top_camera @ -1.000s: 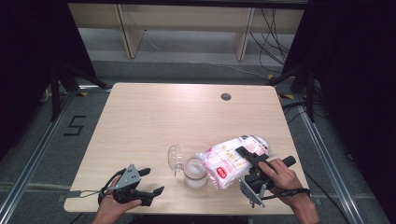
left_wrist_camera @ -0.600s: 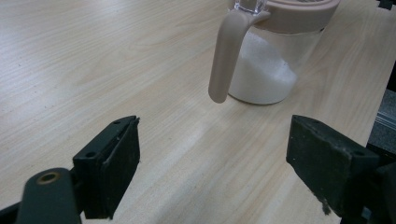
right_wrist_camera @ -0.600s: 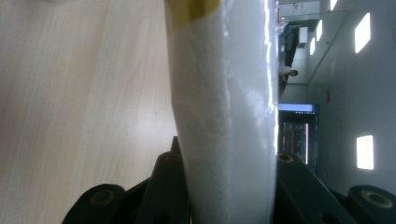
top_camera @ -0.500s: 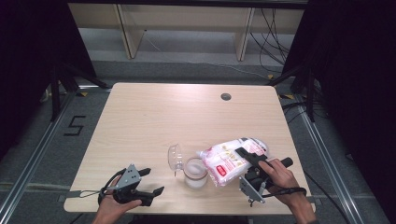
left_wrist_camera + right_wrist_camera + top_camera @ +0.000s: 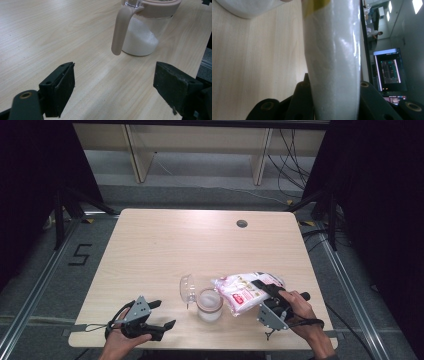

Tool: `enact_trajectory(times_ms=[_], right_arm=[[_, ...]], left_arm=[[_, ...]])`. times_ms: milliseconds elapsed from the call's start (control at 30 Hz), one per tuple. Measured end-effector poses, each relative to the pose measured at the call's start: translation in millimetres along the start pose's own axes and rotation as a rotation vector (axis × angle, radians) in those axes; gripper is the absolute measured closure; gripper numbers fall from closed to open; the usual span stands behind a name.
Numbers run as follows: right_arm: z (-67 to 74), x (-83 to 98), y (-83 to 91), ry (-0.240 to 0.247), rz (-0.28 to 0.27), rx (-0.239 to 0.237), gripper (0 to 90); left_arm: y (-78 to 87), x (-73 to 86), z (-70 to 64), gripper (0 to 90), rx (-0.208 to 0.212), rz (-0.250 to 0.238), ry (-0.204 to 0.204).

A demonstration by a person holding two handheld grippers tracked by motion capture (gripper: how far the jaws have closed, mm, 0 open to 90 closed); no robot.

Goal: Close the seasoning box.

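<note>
White granules in the jar [image 5: 141, 32] show past the open left tongs [image 5: 113, 92]; right tongs [image 5: 334, 100] clamp the bag [image 5: 334, 55].

Digit 5 [image 5: 80, 255] taped on the floor left of the table [image 5: 150, 250]

Pink-and-white printed bag [image 5: 244, 291], pinkish-beige-lidded clear jar [image 5: 209, 304], pale wood-grain table [image 5: 165, 245]

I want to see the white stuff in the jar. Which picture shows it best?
The left gripper view: the jar is close, its white powder sloping inside. The high view shows the jar small, from above. The right gripper view shows just its base corner.
</note>
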State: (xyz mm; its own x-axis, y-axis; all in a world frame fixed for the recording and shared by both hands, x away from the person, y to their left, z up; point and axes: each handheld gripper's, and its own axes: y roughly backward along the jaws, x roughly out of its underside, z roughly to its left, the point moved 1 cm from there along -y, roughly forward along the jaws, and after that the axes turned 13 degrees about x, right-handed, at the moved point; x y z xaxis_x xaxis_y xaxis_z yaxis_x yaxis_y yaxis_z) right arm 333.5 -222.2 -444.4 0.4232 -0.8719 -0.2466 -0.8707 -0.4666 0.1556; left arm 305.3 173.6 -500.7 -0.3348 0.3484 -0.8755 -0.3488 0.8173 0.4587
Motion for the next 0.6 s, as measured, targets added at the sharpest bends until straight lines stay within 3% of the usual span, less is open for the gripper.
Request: enact_trajectory(times_ms=[33,100,167,200,233,300,367,400,467,500,600], right_arm=[[3.1,1.5,0.0,-0.049,0.012,-0.005,78.1],[2.7,3.9,-2.5,-0.062,-0.008,-0.013,78.2],[4.8,4.9,-1.2,-0.11,0.015,-0.015,78.2],[4.4,5.8,-2.0,-0.119,0.009,-0.022,78.2],[0.6,5.8,-3.7,-0.076,-0.018,-0.012,78.3],[4.1,8.0,-3.0,-0.167,0.003,-0.021,78.3],[3.0,10.3,-4.4,-0.175,-0.009,-0.019,78.3],[5.3,11.8,-2.6,-0.226,0.02,-0.029,78.4],[4.4,12.4,-4.2,-0.213,0.001,-0.025,78.4],[6.6,12.8,-3.6,-0.243,0.015,-0.026,78.4],[8.0,12.5,-4.7,-0.273,0.008,-0.045,78.6]], left_arm=[[0.1,0.1,-0.1,17.1,-0.002,0.001,0.003],[0.2,0.0,0.0,17.1,-0.001,0.001,0.001],[0.6,-0.2,0.6,17.1,-0.004,0.008,-0.009],[1.5,-0.6,2.1,17.1,-0.01,0.021,-0.03],[-0.8,-0.1,-1.1,17.1,0.002,-0.012,0.011],[1.0,-0.4,0.1,17.1,-0.005,0.011,-0.006],[0.9,-0.4,-0.3,17.1,-0.003,0.004,-0.001],[0.9,-0.5,-0.2,17.1,-0.005,0.003,-0.001],[0.9,-0.5,0.0,17.1,-0.004,0.006,-0.004],[0.8,-0.5,-0.8,17.1,-0.005,0.006,0.001],[0.8,-0.5,-1.0,17.1,-0.005,0.006,0.002]])
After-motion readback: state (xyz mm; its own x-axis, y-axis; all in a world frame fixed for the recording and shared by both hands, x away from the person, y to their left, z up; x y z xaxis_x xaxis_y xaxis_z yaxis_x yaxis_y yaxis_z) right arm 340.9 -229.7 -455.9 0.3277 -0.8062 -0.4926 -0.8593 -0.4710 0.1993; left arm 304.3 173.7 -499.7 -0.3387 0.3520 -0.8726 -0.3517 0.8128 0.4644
